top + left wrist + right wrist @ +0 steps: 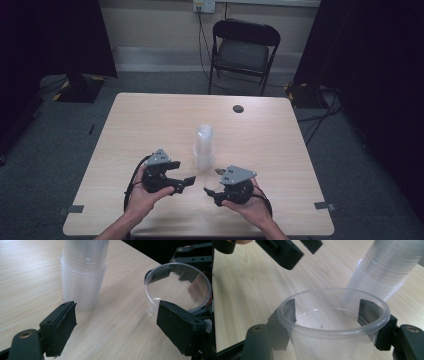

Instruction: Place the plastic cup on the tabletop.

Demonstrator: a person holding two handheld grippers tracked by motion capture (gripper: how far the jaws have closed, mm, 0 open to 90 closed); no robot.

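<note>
On the wooden table (150,120), your right gripper (212,191) clamps a single clear cup (332,322) near the cup stack (204,147); your left gripper (186,183) hangs spread wide, empty, facing it.

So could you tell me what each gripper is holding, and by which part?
The right gripper clamps a clear cup by its sides, just below the rim. The left gripper is open and holds nothing.
</note>
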